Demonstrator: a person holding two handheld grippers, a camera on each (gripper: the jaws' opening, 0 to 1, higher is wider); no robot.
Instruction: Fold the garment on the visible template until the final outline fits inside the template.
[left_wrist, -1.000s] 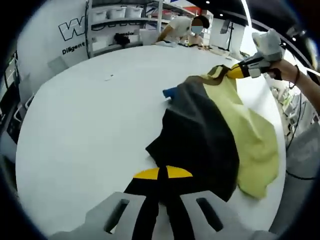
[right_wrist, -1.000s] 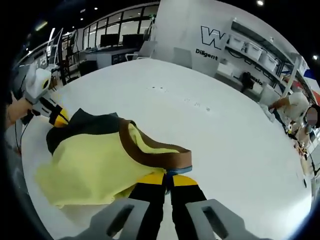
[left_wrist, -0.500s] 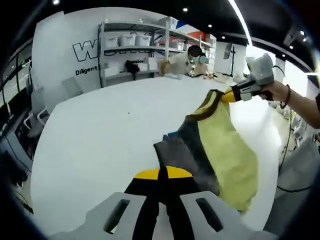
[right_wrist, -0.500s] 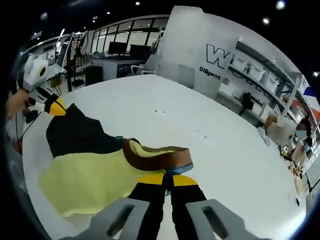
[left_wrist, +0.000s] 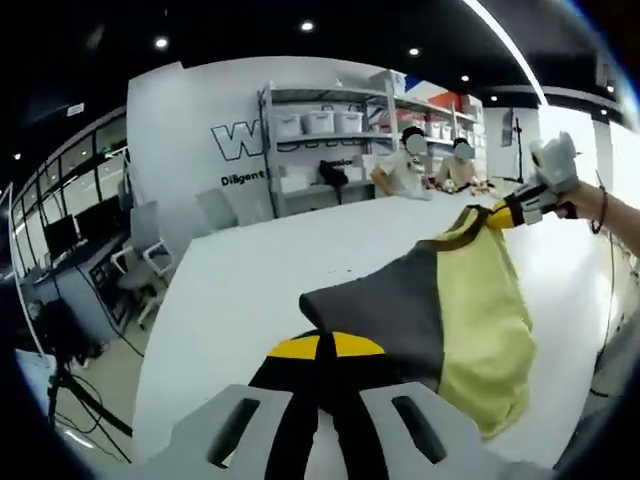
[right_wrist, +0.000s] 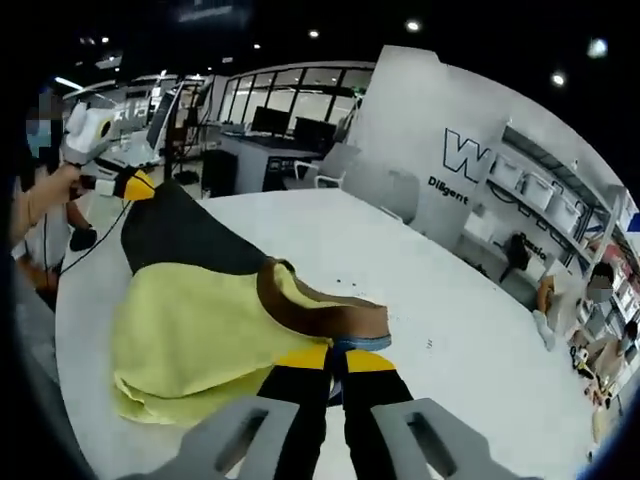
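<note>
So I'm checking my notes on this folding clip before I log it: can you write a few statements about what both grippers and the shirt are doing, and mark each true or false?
1. The left gripper is clamped on the yellow and dark grey garment. True.
2. The right gripper is open and holds nothing. False: it is shut on the garment's brown collar band.
3. The garment lies flat on the round white table. False: it hangs stretched between the grippers.
4. People sit at the table's far side. True.

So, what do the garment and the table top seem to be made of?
The garment looks like soft matte woven or knit fabric, in yellow, dark grey and brown panels: it drapes and wrinkles between the left gripper and the right gripper. The exact fibre cannot be told. The table seems a smooth, hard white surface, perhaps laminate, with a faint sheen.
</note>
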